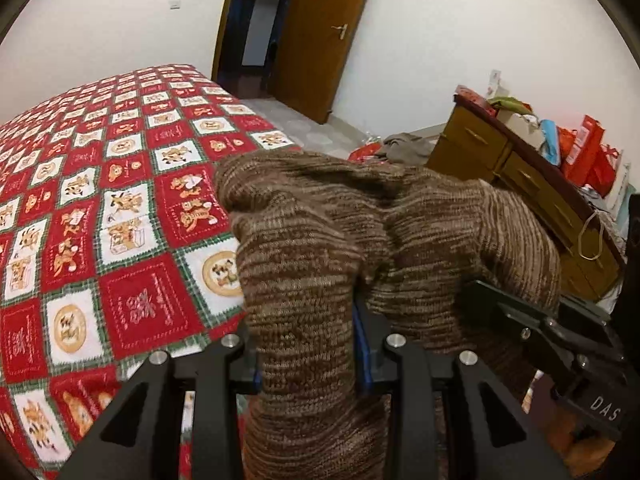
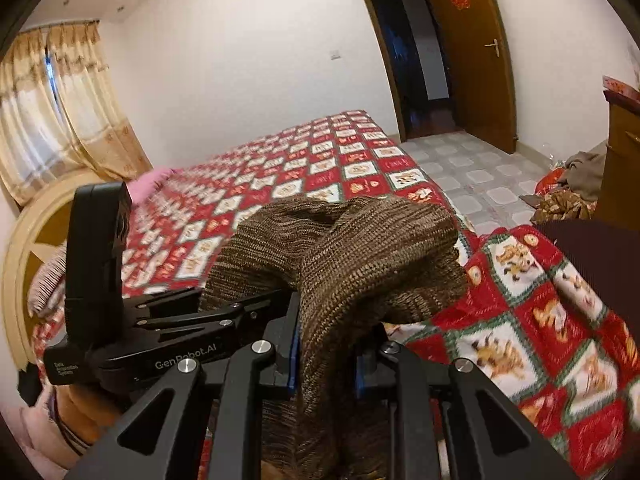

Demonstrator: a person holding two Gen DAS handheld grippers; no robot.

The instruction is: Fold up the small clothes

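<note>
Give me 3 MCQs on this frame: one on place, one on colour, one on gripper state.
1. Where is the knit garment?
A. flat on the bed
B. lifted, held between both grippers
C. on the floor

2. Its colour?
A. brown
B. blue
C. white

3. The left gripper is:
A. open, empty
B. shut on the knit garment
C. out of view

Key: B, the right gripper pinches it too, above the bedspread; A, brown striped knit; B, fabric is clamped between its fingers.

Left claw (image 1: 308, 344) clamped on brown knit, right claw (image 2: 326, 344) likewise clamped, held close together
</note>
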